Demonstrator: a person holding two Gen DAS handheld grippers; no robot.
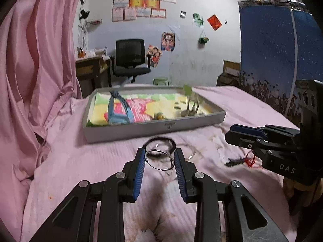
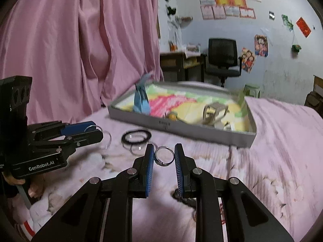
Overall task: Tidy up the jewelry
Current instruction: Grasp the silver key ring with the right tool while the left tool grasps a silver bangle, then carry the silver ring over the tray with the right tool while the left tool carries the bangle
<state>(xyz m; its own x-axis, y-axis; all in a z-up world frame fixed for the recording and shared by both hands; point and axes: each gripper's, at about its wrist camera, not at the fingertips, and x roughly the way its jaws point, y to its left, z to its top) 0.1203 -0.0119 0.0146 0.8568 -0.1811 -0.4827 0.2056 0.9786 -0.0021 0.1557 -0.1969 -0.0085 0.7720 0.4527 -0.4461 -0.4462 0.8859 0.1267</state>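
The left gripper (image 1: 159, 155) pinches a large thin silver hoop (image 1: 159, 159) between its two blue pads (image 1: 139, 171); the hoop touches both pads and hangs above the pink sheet (image 1: 80, 161). The right gripper (image 2: 164, 155) pinches a smaller silver ring (image 2: 164, 155) with a small ornament on its lower side, and this ring also touches both pads; only the right wrist view shows this ring, because in the left wrist view the right gripper (image 1: 234, 134) appears from the side and its tips hide what is between them. In the right wrist view the left gripper (image 2: 94, 131) is seen from the side, with part of the hoop (image 2: 93, 128) showing at its tips.

On the sheet lies a black hair band (image 1: 159, 142), just behind the left gripper; transparent rings (image 2: 136, 148) lie beside it and partly under it. The left wrist view alone shows a small dark piece with red thread (image 1: 245, 160) near the right gripper.

The grey tray (image 1: 153, 130) stands behind these things, well apart from both grippers; inside are a colourful lining, a blue hair clip (image 1: 118, 109) leaning at the left side, a small yellow thing (image 2: 173, 116) and some pale pieces, blurred. Between the tray's near wall and the grippers the sheet is mostly open; a pink curtain (image 1: 40, 50) closes the left side.
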